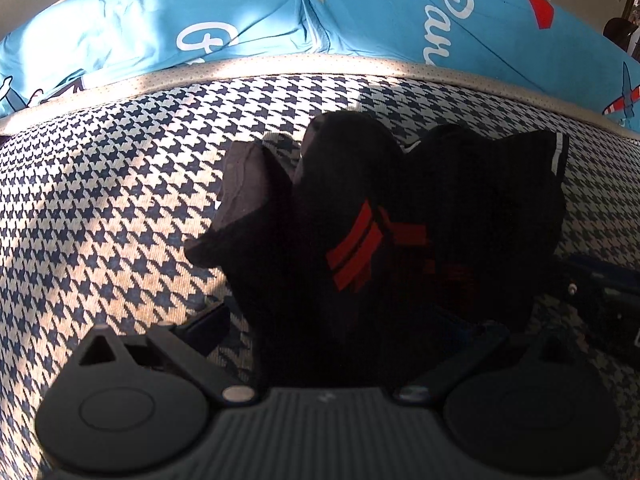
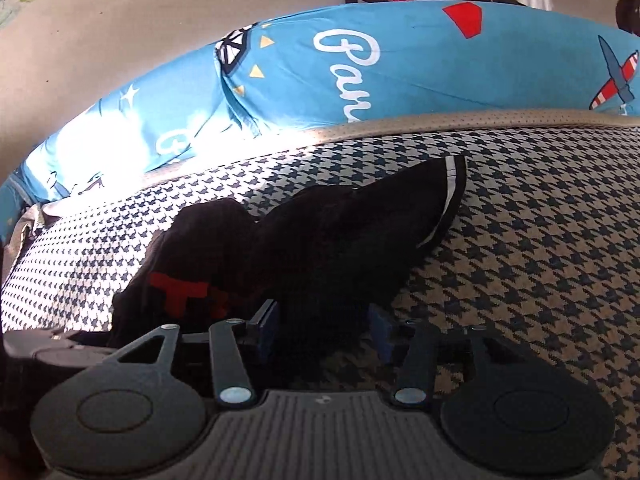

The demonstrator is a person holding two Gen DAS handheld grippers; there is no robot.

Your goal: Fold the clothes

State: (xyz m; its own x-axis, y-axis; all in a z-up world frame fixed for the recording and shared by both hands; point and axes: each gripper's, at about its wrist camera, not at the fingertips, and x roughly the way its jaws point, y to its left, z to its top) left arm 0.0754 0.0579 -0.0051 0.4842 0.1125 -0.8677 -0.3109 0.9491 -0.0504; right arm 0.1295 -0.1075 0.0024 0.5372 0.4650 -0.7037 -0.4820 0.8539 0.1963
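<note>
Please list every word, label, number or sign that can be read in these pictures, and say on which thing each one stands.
"Par": white script on the blue pillow, cut off by the mattress edge; more letters may follow.
"G" or similar: start of a second white script word on the left pillow; too partial to read.
Red stripes on the black garment: a graphic, no letters readable.
No numbers or brand labels are legible.

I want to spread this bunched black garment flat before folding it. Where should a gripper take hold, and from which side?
Probably the far corner of the black garment, by the white stripe. That hem edge lies flat and exposed on the checked cover, while the middle near the red print is heaped. Come in low from the open right side, one jaw slipped under the edge.
</note>
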